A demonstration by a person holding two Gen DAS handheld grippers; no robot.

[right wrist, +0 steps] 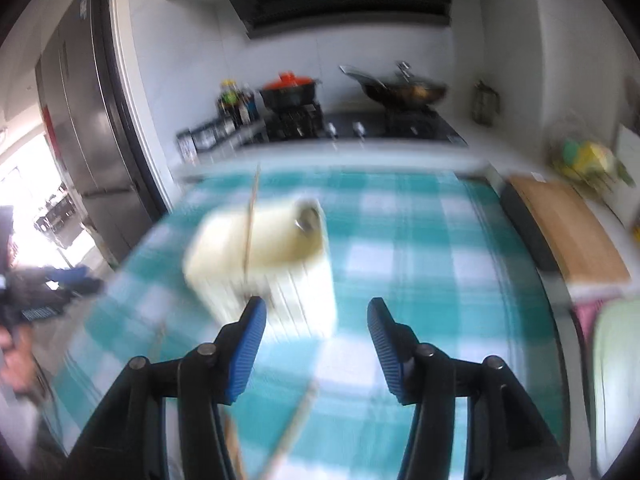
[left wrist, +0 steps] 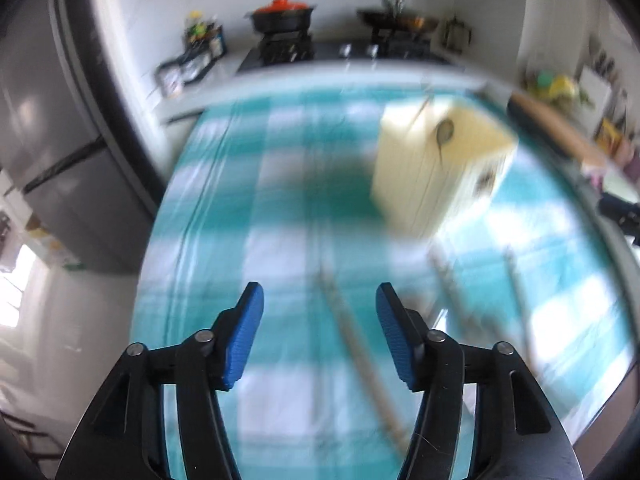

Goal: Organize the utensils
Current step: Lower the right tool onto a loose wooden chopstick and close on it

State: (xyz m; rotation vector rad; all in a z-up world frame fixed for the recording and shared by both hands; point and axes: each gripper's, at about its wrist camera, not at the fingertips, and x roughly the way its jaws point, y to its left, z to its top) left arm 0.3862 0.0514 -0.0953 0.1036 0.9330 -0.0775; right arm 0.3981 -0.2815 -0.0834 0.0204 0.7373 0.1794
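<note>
Both views are motion-blurred. A pale yellow utensil holder (left wrist: 436, 160) stands on the teal checked tablecloth (left wrist: 280, 208), with a spoon (left wrist: 444, 132) and a thin stick in it. My left gripper (left wrist: 320, 316) is open and empty above the cloth, near long utensils (left wrist: 360, 352) lying on it. In the right wrist view the holder (right wrist: 264, 256) is just ahead and left of my right gripper (right wrist: 316, 332), which is open and empty. Thin utensils (right wrist: 292, 428) lie on the cloth below it.
A stove with a black pot (left wrist: 282, 16) and a wok (left wrist: 400, 20) stands behind the table. A fridge (left wrist: 60, 140) is at the left. A wooden board (right wrist: 568, 228) lies at the right. The left hand-held gripper's arm (right wrist: 40, 292) shows at far left.
</note>
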